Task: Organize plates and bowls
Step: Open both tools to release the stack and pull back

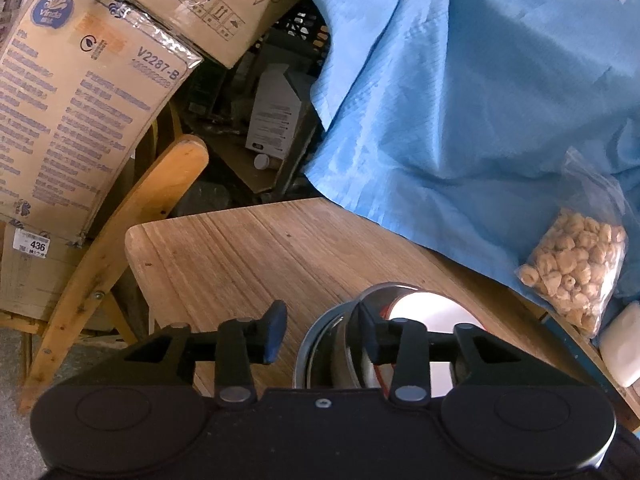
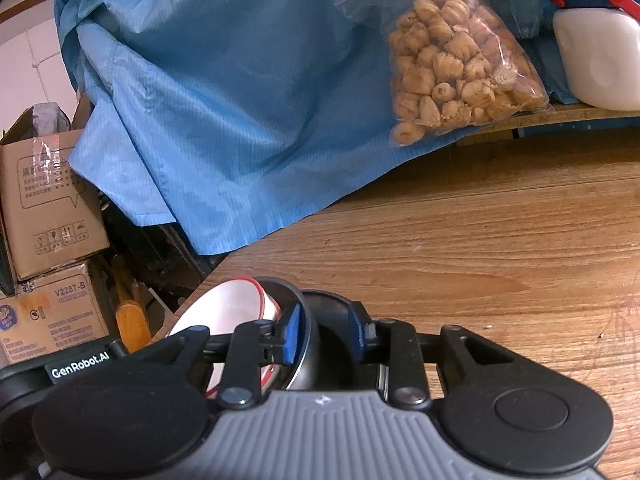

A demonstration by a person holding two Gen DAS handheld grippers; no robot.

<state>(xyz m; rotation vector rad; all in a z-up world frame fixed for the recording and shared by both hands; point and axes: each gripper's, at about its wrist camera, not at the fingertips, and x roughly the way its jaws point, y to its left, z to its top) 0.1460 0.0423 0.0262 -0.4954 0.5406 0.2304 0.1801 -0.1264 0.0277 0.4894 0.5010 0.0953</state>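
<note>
A white bowl with a red rim (image 1: 424, 312) sits nested inside steel bowls (image 1: 308, 352) on the wooden table (image 1: 240, 248), close to its left corner. My left gripper (image 1: 322, 332) is open and straddles the stack's left rim, one finger outside and one inside; neither pad presses on it. In the right wrist view the white bowl (image 2: 224, 304) tilts inside the dark steel bowl (image 2: 310, 356). My right gripper (image 2: 326, 336) is open astride the right rim of that steel bowl, with the left pad (image 2: 294, 336) close to the inner wall.
A blue cloth (image 1: 460, 100) drapes over the table's far side. On it lies a clear bag of snacks (image 2: 452, 60), beside a white bottle (image 2: 600, 60). Cardboard boxes (image 1: 80, 100) and a wooden chair (image 1: 132, 224) crowd the space left of the table.
</note>
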